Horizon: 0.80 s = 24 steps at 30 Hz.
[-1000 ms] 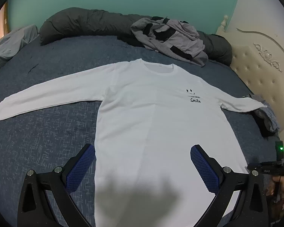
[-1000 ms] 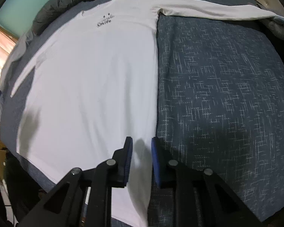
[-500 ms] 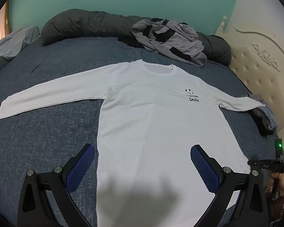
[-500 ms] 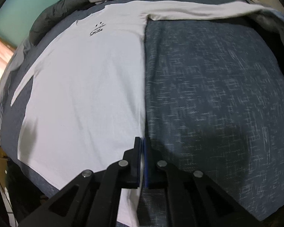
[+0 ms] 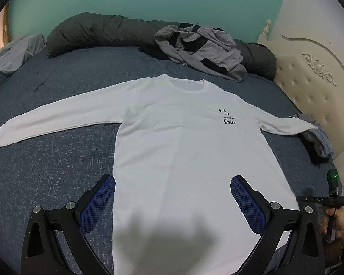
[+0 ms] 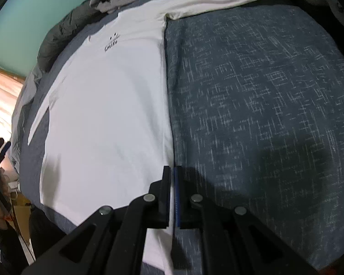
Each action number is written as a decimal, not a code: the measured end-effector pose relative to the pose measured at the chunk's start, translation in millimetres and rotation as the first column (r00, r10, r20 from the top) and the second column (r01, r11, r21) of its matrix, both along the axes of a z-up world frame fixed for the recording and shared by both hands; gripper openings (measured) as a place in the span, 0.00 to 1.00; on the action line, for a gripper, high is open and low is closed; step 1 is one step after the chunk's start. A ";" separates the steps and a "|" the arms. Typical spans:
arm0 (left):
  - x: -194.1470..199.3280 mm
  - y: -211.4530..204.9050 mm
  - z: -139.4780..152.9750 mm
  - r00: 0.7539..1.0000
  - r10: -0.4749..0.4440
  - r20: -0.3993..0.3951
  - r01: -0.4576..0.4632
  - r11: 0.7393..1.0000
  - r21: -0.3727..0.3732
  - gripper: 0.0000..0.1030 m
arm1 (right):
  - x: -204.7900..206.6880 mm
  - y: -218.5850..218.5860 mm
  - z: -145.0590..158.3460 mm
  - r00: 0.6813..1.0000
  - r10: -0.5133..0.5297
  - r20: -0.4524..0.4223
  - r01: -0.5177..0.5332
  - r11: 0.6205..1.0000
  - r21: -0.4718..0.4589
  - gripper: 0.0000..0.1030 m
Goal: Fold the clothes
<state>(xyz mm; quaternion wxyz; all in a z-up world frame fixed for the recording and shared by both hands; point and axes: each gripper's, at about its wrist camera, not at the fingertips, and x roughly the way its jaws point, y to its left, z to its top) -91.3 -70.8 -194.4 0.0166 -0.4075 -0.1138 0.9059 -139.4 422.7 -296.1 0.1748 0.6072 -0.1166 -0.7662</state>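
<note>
Right gripper (image 6: 172,197) now clamped on side seam of white long-sleeve shirt (image 5: 183,137), near the hem; a second back those jaws stood apart, straddling that edge. Pads look pressed together with a thin strip of fabric between, so grip reads as made. Small reposition toward the seam over that second, otherwise steady.

Left gripper (image 5: 172,204) unchanged: jaws wide, nothing held, hovering over the near hem, one pad off the shirt's left edge and one over the body.

Shirt lying flat, face up, on blue patterned bedspread (image 6: 263,91), sleeves spread left and right, collar toward the far side, "Smile" print (image 5: 229,121) on the right chest. No fold in it yet.

Pile of grey clothes (image 5: 201,45) at far side, against rolled dark duvet (image 5: 98,34); clear of the work.

Likely next: left closes on its own hem corner, then lift. One-sided pull risks skewing the body.
</note>
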 end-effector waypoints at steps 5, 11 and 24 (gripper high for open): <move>0.9 2.8 -0.6 1.000 -0.009 0.001 0.009 1.000 0.005 1.00 | 9.7 -10.1 7.3 0.999 0.041 0.013 -0.041 0.998 0.056 0.19; 3.1 6.3 2.1 1.000 -0.015 -0.003 0.015 1.000 0.008 1.00 | 19.6 -26.5 4.5 0.995 0.099 0.018 -0.100 0.988 0.116 0.19; 5.0 5.9 6.7 1.000 -0.017 -0.007 0.017 1.000 0.007 1.00 | 22.3 -1.6 18.1 0.997 0.021 -0.071 -0.016 0.997 0.073 0.00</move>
